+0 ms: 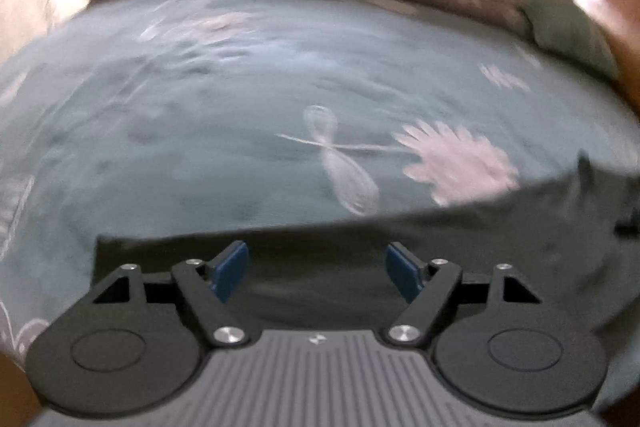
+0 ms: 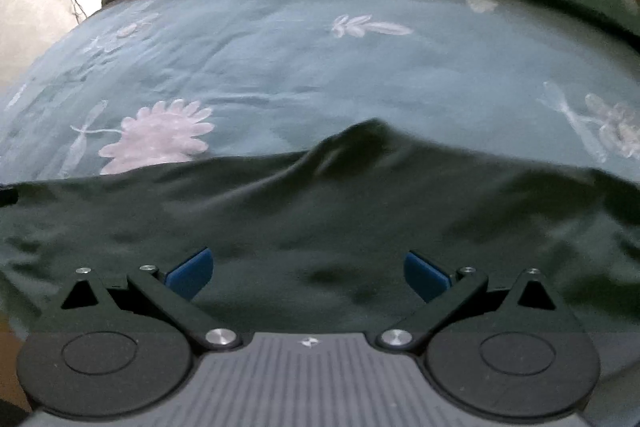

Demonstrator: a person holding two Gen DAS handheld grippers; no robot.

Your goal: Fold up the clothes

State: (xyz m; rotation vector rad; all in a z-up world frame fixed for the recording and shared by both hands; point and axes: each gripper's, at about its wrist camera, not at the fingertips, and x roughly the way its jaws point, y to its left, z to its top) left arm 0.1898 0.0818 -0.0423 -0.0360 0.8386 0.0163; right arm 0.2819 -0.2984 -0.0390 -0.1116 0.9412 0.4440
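Over the dark green garment (image 2: 320, 211) on the bedspread (image 2: 280, 67), both grippers' fingers (image 1: 230, 271) (image 2: 188, 273) are spread, empty.

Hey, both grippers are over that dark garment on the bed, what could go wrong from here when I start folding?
1. The dark garment has a raised ridge at its far edge; folding without smoothing it first may trap a crease.
2. Both the left gripper and the right gripper have jaws open just above the cloth, so closing could also pinch the floral bedsheet underneath.
3. The left view is motion-blurred; a fast approach may miss the garment's edge.
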